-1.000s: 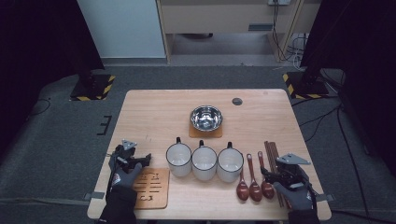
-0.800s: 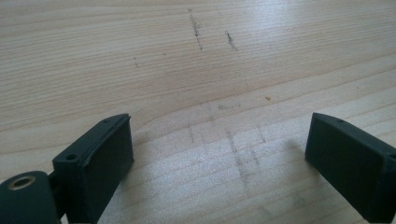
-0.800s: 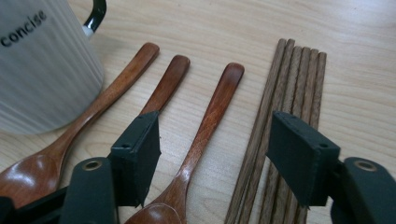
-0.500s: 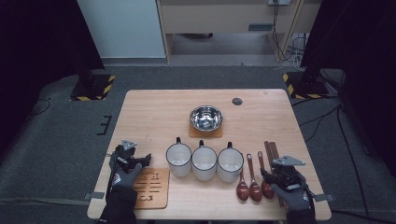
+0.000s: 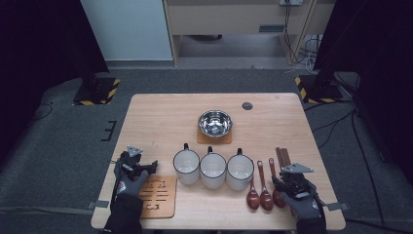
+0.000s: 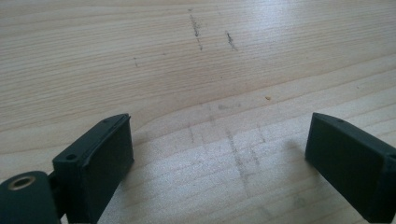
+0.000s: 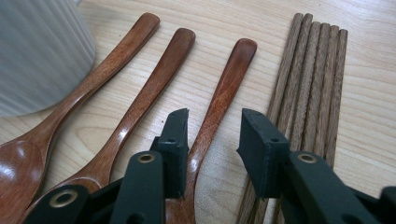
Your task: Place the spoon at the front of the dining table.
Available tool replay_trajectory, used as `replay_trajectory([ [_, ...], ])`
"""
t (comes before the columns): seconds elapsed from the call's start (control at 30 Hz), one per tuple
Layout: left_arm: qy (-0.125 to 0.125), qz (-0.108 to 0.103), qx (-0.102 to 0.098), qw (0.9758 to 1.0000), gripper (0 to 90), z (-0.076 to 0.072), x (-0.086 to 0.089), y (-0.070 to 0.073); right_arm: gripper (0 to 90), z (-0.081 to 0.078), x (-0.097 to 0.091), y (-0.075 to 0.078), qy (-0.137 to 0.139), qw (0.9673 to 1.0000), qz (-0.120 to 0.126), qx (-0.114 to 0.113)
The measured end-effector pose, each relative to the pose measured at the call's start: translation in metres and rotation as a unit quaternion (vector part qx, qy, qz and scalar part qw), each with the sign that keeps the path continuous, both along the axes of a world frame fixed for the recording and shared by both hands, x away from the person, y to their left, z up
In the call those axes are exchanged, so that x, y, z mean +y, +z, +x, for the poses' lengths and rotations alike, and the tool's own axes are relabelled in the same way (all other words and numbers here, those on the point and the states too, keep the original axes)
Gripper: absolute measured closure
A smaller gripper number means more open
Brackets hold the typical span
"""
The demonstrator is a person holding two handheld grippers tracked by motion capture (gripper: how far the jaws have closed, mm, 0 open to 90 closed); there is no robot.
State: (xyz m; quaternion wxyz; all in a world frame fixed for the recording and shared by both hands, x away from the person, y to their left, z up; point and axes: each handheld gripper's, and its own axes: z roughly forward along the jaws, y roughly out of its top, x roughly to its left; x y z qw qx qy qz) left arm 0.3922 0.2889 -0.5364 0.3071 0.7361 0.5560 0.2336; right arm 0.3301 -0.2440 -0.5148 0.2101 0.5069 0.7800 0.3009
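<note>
Dark reddish-brown wood marks the three spoons at the near right of the table [image 5: 160, 117], and the rightmost spoon [image 7: 219, 102] is the one in hand: the right gripper [image 7: 212, 135] straddles its handle, one jaw on each side. Its jaws have just been closing, yet a gap shows between the right-hand pad and the handle, so the spoon lies between them without being clamped. In the high view the right gripper [image 5: 292, 183] sits over the near end of that spoon [image 5: 272, 170], close to the near right corner.

The middle spoon [image 7: 149, 88] and the left spoon [image 7: 93, 79] lie just beside it, all three roughly parallel with handles pointing far. To the right of the spoons lies a bundle of brown chopsticks [image 7: 308, 84], close against the right jaw. A white ribbed mug [image 7: 37, 51] stands at the left of the spoons; it is the rightmost of three white mugs [image 5: 213, 169] in a row. Farther off, a steel bowl [image 5: 215, 123] rests on a small wooden coaster [image 5: 202, 139].

At the near left the left gripper [image 5: 139, 168] rests beside a slotted wooden trivet [image 5: 158, 195]. Its jaws stand wide apart over bare wood, grasping nothing [image 6: 219, 144].
</note>
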Motion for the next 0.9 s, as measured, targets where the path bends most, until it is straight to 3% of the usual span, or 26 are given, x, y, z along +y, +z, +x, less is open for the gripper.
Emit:
replay_trajectory([
  [0.9, 0.000, 0.000, 0.000, 1.0000, 6.4, 0.0000, -0.0001, 0.0000, 75.4, 0.0039, 0.0047, -0.0057, 0.004, 0.9999, -0.007, 0.009],
])
